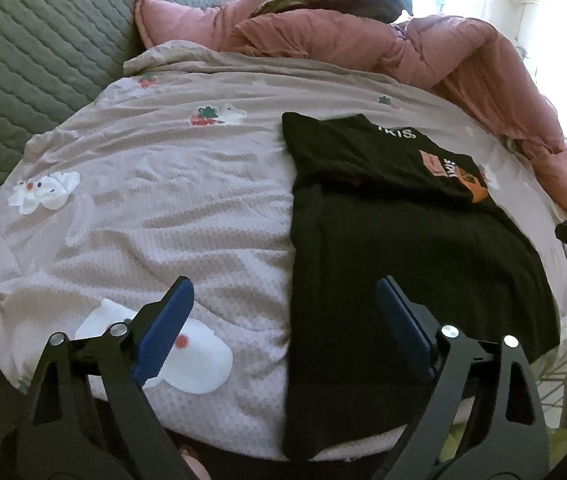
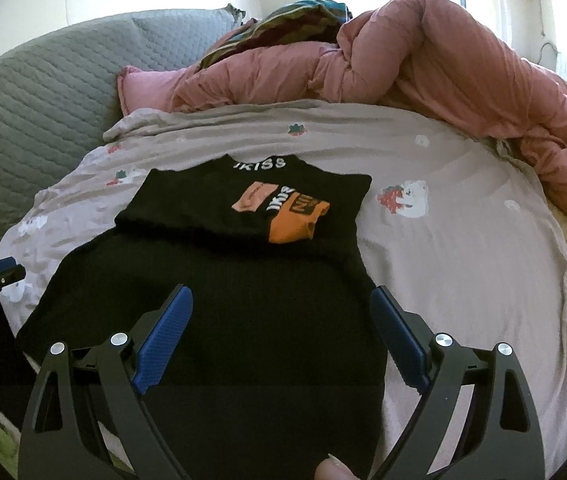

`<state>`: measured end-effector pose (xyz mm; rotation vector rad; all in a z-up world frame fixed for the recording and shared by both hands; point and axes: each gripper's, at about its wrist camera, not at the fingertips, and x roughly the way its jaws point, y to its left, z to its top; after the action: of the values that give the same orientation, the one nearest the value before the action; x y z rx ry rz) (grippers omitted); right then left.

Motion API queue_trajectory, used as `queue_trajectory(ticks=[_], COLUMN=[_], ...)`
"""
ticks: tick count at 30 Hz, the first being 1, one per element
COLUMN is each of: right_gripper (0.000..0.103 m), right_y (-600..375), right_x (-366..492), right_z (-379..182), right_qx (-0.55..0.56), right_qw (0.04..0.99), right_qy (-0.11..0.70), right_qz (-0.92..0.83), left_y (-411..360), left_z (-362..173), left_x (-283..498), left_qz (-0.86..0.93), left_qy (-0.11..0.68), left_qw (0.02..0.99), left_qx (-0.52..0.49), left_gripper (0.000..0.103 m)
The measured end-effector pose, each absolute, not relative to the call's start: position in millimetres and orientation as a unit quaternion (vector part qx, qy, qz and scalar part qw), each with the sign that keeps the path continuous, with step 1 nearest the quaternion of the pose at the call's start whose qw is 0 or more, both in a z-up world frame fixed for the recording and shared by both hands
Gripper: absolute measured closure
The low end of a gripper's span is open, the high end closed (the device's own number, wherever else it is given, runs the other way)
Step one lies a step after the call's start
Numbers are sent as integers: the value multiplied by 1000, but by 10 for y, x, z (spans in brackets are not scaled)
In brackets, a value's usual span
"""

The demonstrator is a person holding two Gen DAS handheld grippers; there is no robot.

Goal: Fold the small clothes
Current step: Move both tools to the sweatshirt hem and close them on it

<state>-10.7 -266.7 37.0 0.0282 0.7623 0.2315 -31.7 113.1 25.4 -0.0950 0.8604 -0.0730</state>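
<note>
A mauve bedspread [image 1: 171,208] printed with strawberries and white bunnies covers the bed, a rumpled pink duvet [image 2: 443,56] heaped behind, beside a grey quilted headboard [image 1: 23,64].

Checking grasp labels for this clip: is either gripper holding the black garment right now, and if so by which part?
Nothing is held. The left gripper and right gripper are both open above the black top.
</note>
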Motion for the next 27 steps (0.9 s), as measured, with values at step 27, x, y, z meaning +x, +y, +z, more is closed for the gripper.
queue_trajectory(ticks=[27], right_gripper=[13], right_y=[-2758], right_x=[-279], right_z=[93], right_qx=[4], right_qw=[905], right_qy=[408], right_qz=[119], left_y=[974], left_z=[-269], left_x=[-380], left_qz=[-73], left_qy=[507], left_qw=[857], left_qx=[-57], left_gripper=[59])
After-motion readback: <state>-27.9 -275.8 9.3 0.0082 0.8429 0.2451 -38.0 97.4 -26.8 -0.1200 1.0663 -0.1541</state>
